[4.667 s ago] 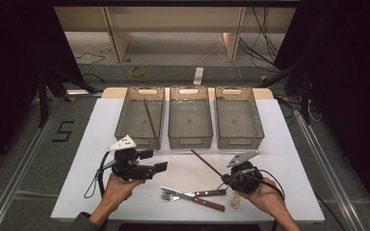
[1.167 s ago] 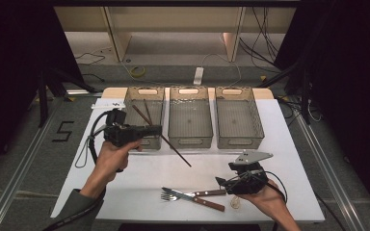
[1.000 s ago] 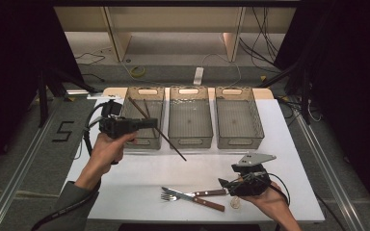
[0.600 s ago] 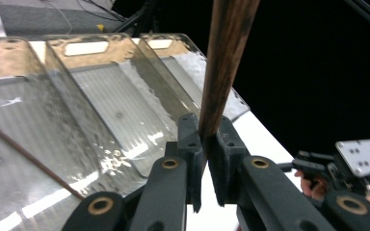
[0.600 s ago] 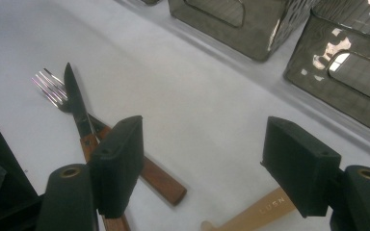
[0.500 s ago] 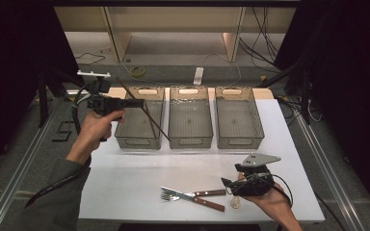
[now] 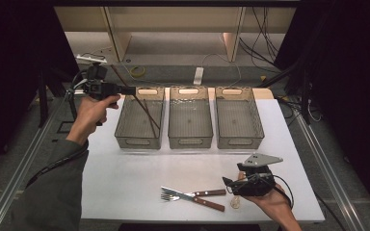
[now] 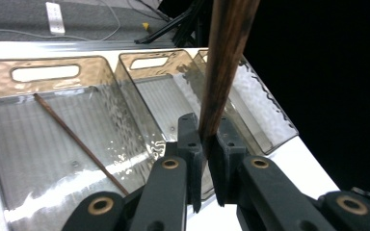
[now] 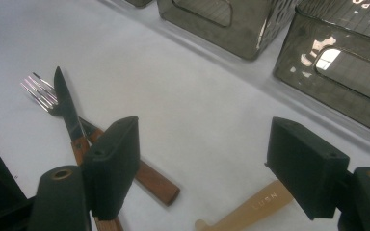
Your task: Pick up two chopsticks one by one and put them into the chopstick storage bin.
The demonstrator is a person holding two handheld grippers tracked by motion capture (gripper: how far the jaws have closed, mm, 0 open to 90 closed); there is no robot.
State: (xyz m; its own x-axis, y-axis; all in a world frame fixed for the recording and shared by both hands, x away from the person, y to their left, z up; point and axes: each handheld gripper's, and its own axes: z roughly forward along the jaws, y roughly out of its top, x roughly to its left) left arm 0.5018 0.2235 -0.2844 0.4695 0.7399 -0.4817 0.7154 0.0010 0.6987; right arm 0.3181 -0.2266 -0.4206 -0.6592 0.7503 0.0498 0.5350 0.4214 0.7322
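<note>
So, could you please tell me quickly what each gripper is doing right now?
Left gripper: shut on a chopstick.
Right gripper: open, holding nothing.

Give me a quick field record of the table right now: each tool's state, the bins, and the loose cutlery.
left tool: shut on a dark chopstick, at the left bin's far rim
right tool: open, low over the table, holding nothing
left bin: one chopstick inside
middle bin: looks empty
right bin: looks empty
fork and knife: crossed on the table near the right tool
pale wooden handle: under the right tool
</note>
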